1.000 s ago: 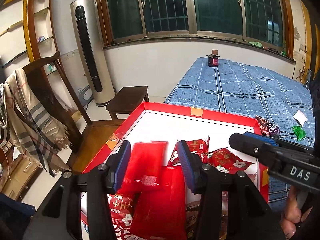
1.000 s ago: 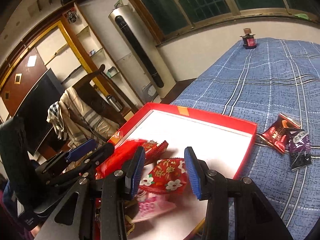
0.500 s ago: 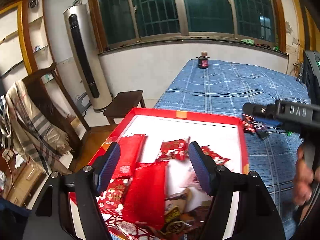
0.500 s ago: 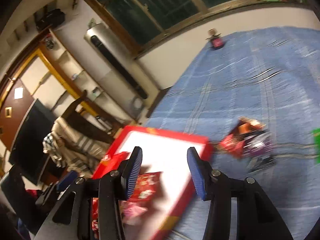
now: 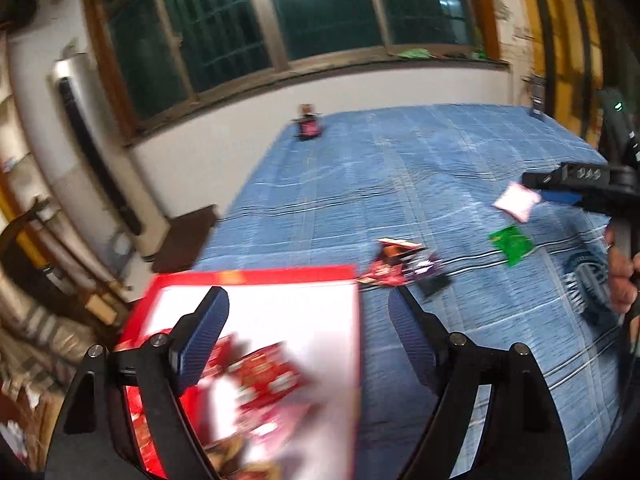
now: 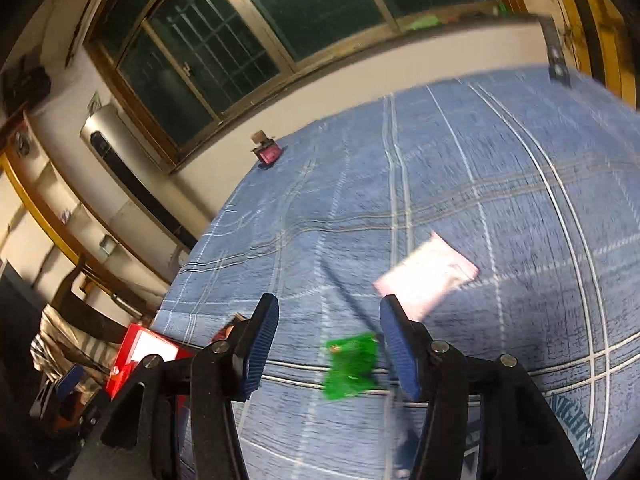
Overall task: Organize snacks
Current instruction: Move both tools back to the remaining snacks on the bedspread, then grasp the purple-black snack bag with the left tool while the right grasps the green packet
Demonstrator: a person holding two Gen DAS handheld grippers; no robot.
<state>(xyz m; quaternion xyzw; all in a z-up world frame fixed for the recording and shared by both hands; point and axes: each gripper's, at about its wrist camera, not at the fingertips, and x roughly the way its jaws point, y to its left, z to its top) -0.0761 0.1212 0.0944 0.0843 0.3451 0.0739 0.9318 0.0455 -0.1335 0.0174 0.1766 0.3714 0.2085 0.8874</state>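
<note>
We've got the red box (image 5: 256, 276) of blurred red snack packets (image 5: 268, 376) on the left under our left gripper (image 5: 308, 336), jaws opening on nothing, while rightward our right gripper (image 6: 328, 344), also opening and empty, hangs over the green packet (image 6: 352, 366) and pink packet (image 6: 428, 280) on the blue bedspread (image 6: 440, 184).

Motion blur smears the red packets (image 5: 260, 376) in the red box (image 5: 256, 276), print unreadable.
</note>
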